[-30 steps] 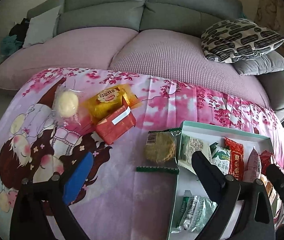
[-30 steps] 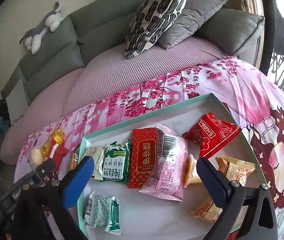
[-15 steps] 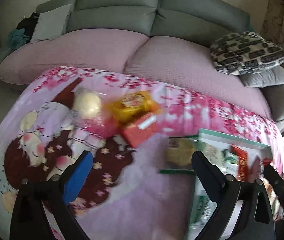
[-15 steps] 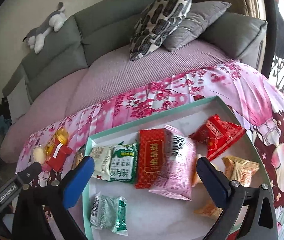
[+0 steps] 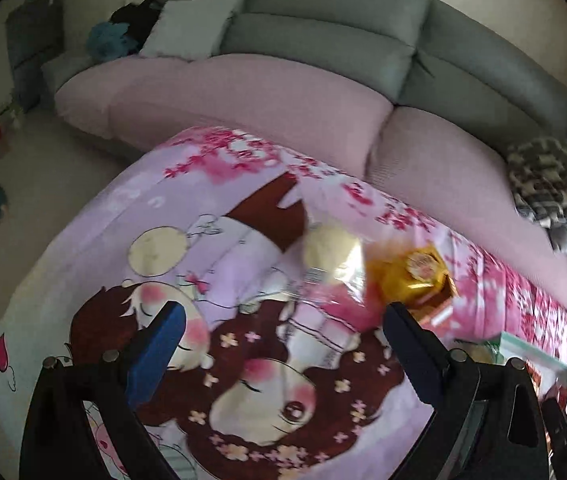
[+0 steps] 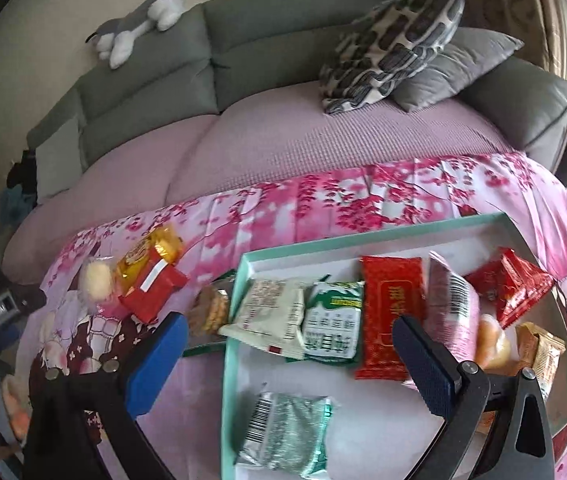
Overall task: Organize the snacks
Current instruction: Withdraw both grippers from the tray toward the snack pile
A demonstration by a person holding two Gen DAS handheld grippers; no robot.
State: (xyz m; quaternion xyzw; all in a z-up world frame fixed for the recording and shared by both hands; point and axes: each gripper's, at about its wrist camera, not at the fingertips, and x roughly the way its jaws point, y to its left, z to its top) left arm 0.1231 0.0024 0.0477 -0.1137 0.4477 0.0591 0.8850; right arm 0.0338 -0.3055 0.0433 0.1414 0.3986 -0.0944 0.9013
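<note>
Left wrist view shows the left gripper point(image 5: 283, 328) spread wide and holding nothing, hanging above the cartoon-print cloth point(image 5: 131, 240), with the loose snacks up at about one o'clock from it: a pale round bun in clear wrap point(image 5: 329, 250), a yellow packet point(image 5: 413, 274) just beside it, and a red packet point(image 5: 439, 312) partly hidden behind the right finger. The picture is smeared, so I can't tell exactly how those three overlap. From the right wrist view, the right gripper point(image 6: 295, 348) is also wide and empty, poised over the near-left part of the tray point(image 6: 229, 344), which already has a row of packets in it; a round cracker pack point(image 6: 209, 310) sits on the cloth touching the tray's rim at nine o'clock. To my eye the left one is going for the pile. It would do well to pick the bun or the red packet on top, straddle it squarely, and close on the wrapper's body, not the slippery edge, so neighbours aren't dragged along.
</note>
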